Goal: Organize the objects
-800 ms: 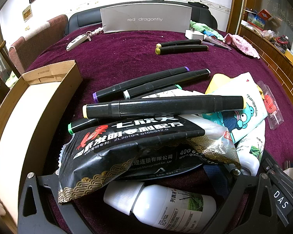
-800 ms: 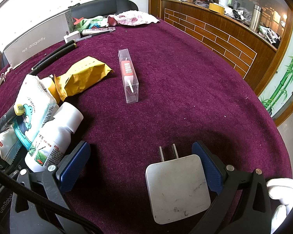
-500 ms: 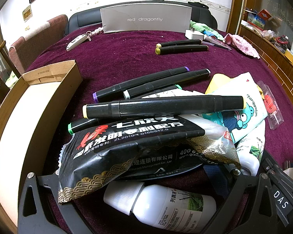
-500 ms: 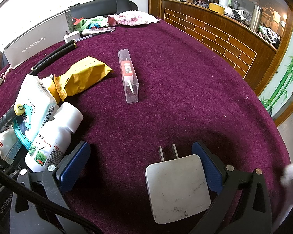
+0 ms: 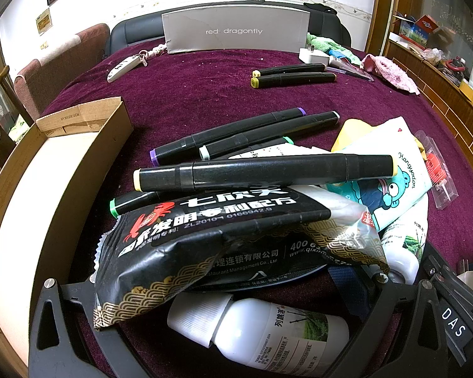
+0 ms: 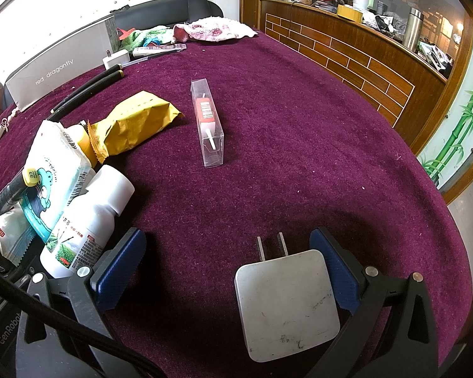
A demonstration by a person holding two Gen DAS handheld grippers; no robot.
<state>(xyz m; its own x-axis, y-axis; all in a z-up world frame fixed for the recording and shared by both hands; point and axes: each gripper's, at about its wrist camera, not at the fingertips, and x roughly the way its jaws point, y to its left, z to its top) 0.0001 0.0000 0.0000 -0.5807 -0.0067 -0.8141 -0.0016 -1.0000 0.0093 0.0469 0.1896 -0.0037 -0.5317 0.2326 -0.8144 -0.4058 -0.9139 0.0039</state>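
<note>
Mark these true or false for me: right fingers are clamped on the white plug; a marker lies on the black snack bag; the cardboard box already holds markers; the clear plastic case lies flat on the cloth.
1. The right gripper is clamped on the white square plug adapter. False: it is open, the adapter lying between its fingers.
2. A black yellow-capped marker rests on the black foil snack bag. True.
3. The brown cardboard box holds markers. False: none show inside.
4. The clear plastic case lies flat on the purple tablecloth. True.

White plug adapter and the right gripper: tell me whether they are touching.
Cannot tell. In the right wrist view the white plug adapter lies between the open right gripper fingers, clear of one pad, hard against the other; no gap shows.
</note>
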